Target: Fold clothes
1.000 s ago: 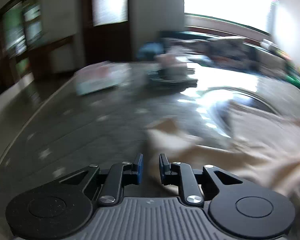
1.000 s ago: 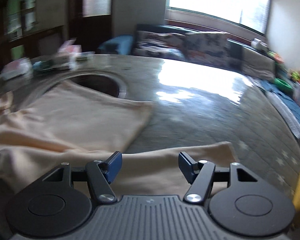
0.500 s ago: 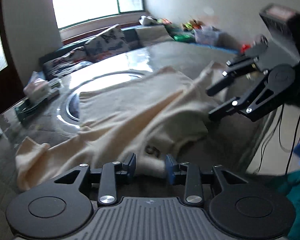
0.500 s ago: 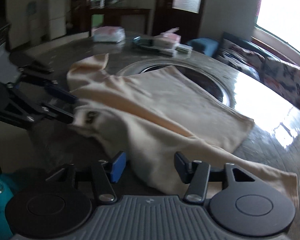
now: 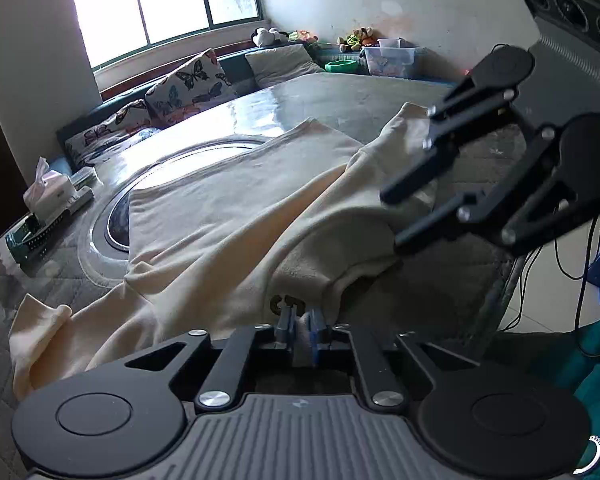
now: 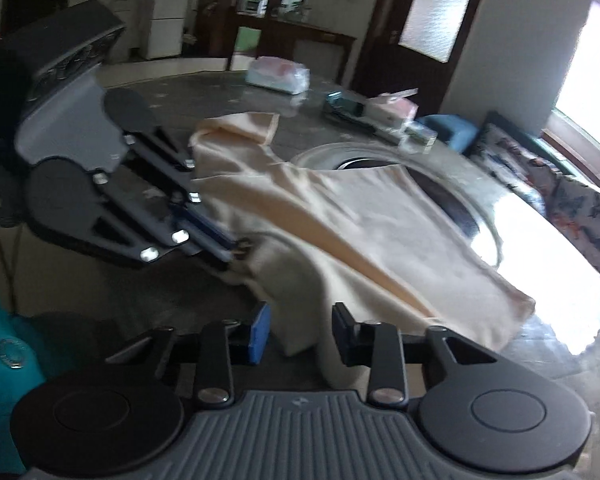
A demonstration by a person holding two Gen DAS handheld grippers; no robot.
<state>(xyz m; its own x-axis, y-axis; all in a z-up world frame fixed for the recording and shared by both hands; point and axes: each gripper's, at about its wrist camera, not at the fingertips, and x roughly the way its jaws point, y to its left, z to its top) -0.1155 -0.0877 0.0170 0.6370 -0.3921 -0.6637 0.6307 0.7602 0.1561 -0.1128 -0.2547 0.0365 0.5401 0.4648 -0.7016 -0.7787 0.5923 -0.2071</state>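
Cream cloth is now sitting pinched between the blue pads of the left tongs (image 5: 299, 330), whose jaws are drawn in narrow on the near edge of the shirt (image 5: 236, 216), right beside a small dark mark on the fabric. Half a second ago those jaws were standing a little apart with the cloth only lying in front of them; a second ago they were looking across bare table, well short of the shirt. That closing is the change that matters: one corner of the neck end is secured, so a lift or a fold is becoming possible.

The right tongs (image 6: 301, 332) are standing wide, with a hanging fold of the shirt (image 6: 340, 224) lying between the fingers but not yet squeezed. The gap is looking much as it did half a second ago; only the cloth has come further in between the pads. By this reading the right side is lining up for its own grip, and the fold is waiting on that.

Outward from the tongs, the shirt is lying spread over the round table (image 5: 340, 96), draped across the glass turntable ring (image 5: 100, 236) at the centre, one sleeve trailing toward the left edge and the other rising past the right tongs in the left view. A tissue box (image 5: 50, 192) is sitting beyond the ring, well apart from the cloth. Butterfly cushions (image 5: 188, 84) are lining the bench under the window.

Both views have swung round from the far table toward the near edge of the shirt.
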